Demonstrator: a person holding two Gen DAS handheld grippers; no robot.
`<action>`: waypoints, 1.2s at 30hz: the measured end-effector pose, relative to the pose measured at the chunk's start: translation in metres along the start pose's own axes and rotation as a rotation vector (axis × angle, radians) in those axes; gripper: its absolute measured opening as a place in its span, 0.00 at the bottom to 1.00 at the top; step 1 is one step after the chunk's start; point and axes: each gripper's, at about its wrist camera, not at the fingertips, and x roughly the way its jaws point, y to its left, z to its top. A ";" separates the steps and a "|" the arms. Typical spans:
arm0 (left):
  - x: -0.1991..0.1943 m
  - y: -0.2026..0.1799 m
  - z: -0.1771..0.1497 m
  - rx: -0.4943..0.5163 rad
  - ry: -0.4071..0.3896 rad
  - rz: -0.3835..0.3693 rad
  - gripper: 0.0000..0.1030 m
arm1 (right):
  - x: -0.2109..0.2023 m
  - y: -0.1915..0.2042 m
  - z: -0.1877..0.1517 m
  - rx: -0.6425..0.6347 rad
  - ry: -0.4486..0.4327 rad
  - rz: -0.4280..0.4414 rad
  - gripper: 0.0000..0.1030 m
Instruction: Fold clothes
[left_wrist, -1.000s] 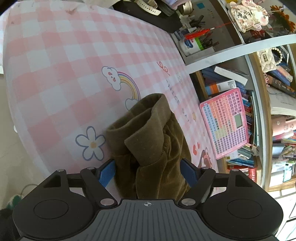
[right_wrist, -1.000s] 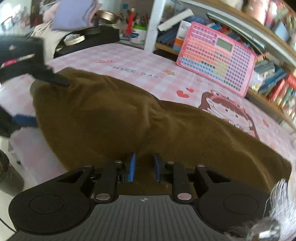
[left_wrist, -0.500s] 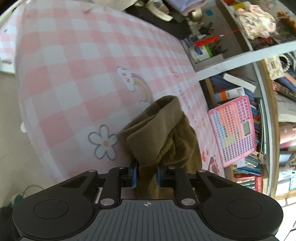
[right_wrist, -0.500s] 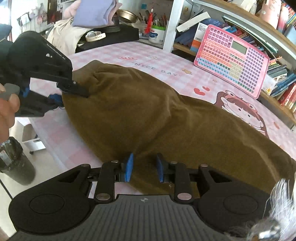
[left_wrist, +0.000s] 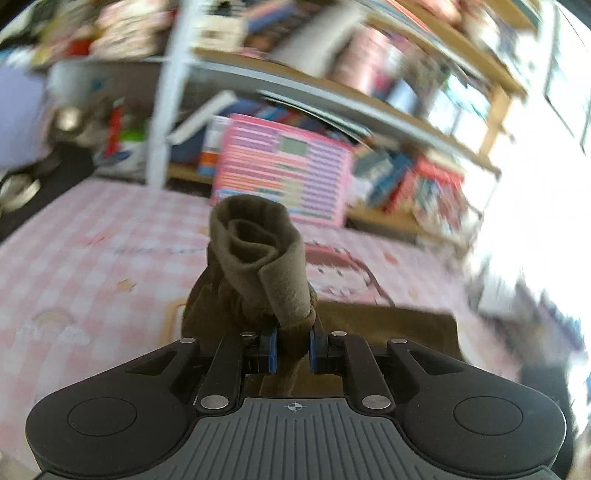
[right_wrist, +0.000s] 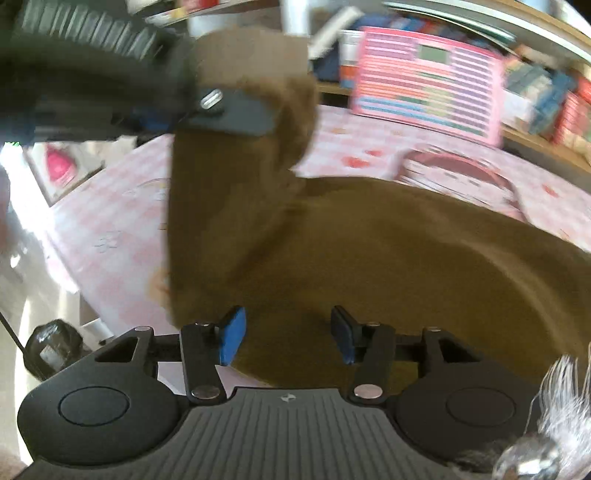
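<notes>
Here my left gripper (left_wrist: 291, 349) has its blue pads (left_wrist: 272, 349) pinched tight on a bunched fold of the brown garment (left_wrist: 258, 258), and the cloth stands up from the pads in a rolled tube with its open end toward the camera. In the right wrist view I see that same gripper (right_wrist: 155, 114) lifted above the table, with the garment (right_wrist: 369, 258) hanging from it in a broad drape. The rest of the cloth lies spread over the pink checked tablecloth (left_wrist: 92, 266), reaching toward the near edge of the table under my right gripper (right_wrist: 286, 334).

My right gripper has its fingers set wide apart, holding nothing; the brown cloth shows between the two blue pads (right_wrist: 232, 334), but I cannot tell whether they touch it.

A pink toy keyboard (left_wrist: 284, 177) leans against the bookshelf (left_wrist: 406, 110) at the far edge of the table. A cartoon figure printed on the tablecloth (right_wrist: 461, 177) shows just beyond the garment's far hem. Both views are smeared by motion blur, so the small things on the shelves are unreadable.
</notes>
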 end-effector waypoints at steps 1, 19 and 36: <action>0.006 -0.009 -0.001 0.028 0.022 0.002 0.17 | -0.007 -0.012 -0.004 0.022 0.003 -0.009 0.48; -0.034 0.038 -0.041 -0.477 0.075 0.014 0.58 | 0.006 -0.148 -0.002 0.734 0.131 0.443 0.77; -0.031 0.041 -0.044 -0.493 0.058 0.111 0.61 | 0.000 -0.165 -0.002 0.908 0.071 0.451 0.39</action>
